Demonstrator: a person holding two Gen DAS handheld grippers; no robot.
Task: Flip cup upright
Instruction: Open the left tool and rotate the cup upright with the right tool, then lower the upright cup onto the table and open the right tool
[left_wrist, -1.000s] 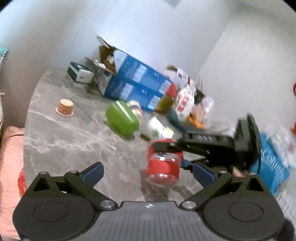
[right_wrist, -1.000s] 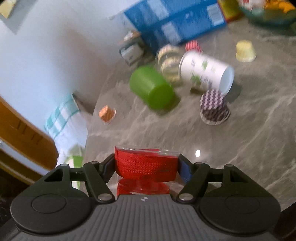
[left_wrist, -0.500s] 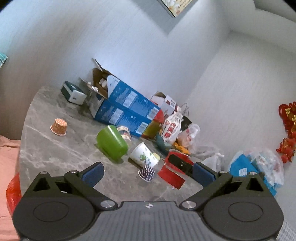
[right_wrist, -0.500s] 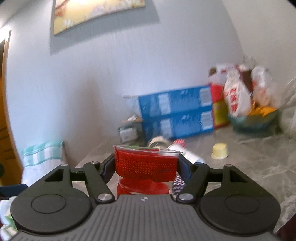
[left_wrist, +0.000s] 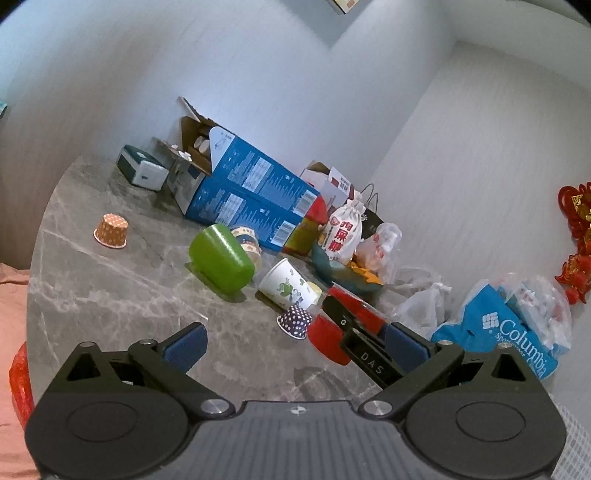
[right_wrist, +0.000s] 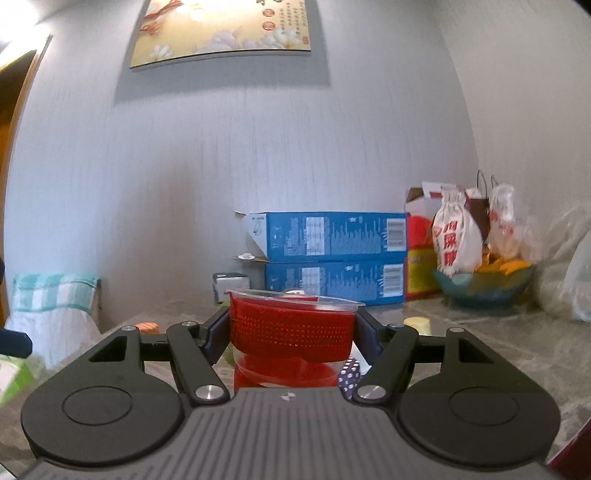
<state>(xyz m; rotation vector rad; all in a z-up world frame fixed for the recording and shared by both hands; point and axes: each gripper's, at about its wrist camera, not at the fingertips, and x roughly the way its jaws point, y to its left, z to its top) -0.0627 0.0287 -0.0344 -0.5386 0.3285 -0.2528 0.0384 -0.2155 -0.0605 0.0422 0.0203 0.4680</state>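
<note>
My right gripper (right_wrist: 291, 325) is shut on a clear plastic cup with a red sleeve (right_wrist: 291, 328), held rim up and level above the grey marble table (right_wrist: 517, 350). In the left wrist view the same red cup (left_wrist: 328, 339) shows at the right with the right gripper's black fingers (left_wrist: 354, 332) clamped on it. My left gripper (left_wrist: 295, 345) is open and empty, low over the table (left_wrist: 110, 295), to the left of the cup.
A green cup (left_wrist: 221, 258) and a white printed paper cup (left_wrist: 288, 286) lie on their sides. Small orange (left_wrist: 110, 230), purple dotted (left_wrist: 295, 321) and yellow (right_wrist: 417, 325) cups stand upside down. Blue boxes (left_wrist: 251, 195), a fruit bowl (right_wrist: 484, 284) and bags line the wall.
My right gripper has turned the red cup from tilted down at the table to level and rim up. The left gripper has drawn back and tilted up; it stays open.
</note>
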